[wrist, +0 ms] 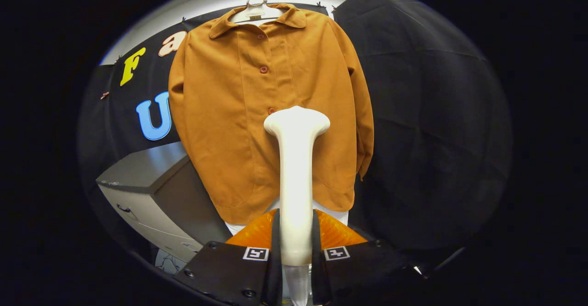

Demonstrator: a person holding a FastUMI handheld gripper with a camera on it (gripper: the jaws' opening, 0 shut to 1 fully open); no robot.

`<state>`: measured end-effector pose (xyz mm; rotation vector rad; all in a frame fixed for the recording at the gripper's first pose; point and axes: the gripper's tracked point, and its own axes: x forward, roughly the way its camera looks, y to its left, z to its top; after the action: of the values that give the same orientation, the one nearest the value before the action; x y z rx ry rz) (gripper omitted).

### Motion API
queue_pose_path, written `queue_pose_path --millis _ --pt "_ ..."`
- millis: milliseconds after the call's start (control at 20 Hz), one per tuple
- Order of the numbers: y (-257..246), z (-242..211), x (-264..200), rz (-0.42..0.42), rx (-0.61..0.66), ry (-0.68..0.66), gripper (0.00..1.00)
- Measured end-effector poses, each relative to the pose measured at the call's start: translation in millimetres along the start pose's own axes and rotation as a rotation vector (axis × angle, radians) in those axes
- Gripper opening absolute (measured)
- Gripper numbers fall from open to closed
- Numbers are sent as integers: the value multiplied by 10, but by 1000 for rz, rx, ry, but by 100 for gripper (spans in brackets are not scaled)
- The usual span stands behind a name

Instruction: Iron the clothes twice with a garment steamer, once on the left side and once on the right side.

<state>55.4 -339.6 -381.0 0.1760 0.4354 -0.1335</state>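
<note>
An orange-brown buttoned shirt (257,113) hangs on a white hanger (255,12) in front of the booth's black wall. My gripper (296,225) is shut on the white handle of the garment steamer (296,177), both fingers pressing its sides. The steamer stands upright between the fingers, and its wide head (296,121) sits level with the shirt's middle, just right of the button line. Whether the head touches the cloth I cannot tell.
A grey cabinet with drawers (151,195) stands low to the left of the shirt. White fabric (337,214) peeks out under the shirt's hem. Black cloth wall (432,127) covers the right side.
</note>
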Motion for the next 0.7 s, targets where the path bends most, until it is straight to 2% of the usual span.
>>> queue_pose_path --millis 400,700 --pt "-66 -428 -58 -37 33 80 29" --pt "-14 -699 -283 -67 44 120 29"
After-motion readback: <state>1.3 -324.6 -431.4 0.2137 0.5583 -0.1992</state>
